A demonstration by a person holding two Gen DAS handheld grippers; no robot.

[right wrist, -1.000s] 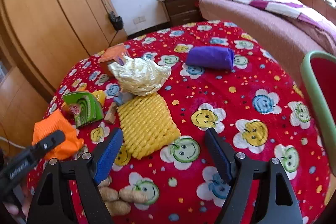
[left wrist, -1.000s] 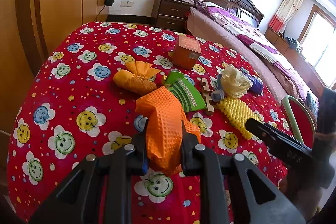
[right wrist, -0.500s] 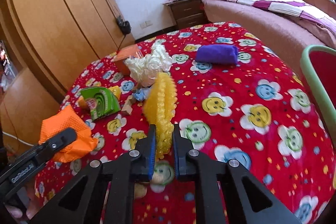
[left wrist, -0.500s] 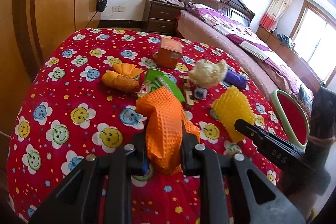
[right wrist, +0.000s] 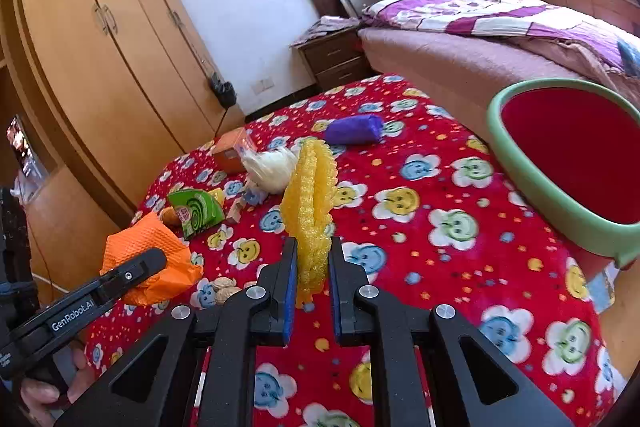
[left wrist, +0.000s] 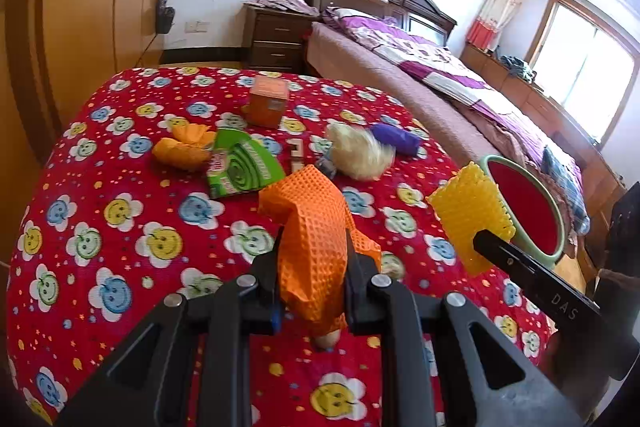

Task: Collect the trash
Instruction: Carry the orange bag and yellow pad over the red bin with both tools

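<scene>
My left gripper (left wrist: 313, 255) is shut on an orange foam net (left wrist: 310, 227), held above the red flowered tablecloth (left wrist: 120, 247). My right gripper (right wrist: 313, 258) is shut on a yellow foam net (right wrist: 310, 195), folded upright between the pads and lifted off the table. The yellow net (left wrist: 468, 211) shows at the right of the left wrist view, in front of a green-rimmed red bin (left wrist: 520, 195). The bin (right wrist: 560, 163) stands at the table's right edge. The orange net (right wrist: 148, 259) shows low left in the right wrist view.
On the cloth lie a green packet (left wrist: 244, 167), an orange wrapper (left wrist: 182, 149), an orange box (left wrist: 269, 101), a pale crumpled ball (left wrist: 360, 155), a purple roll (right wrist: 354, 129) and some nuts (right wrist: 224, 289). A wardrobe stands left, a bed behind.
My right gripper shut on the yellow net and lifted it off the table, moving toward the bin. The left gripper moved the same way with the orange net.
</scene>
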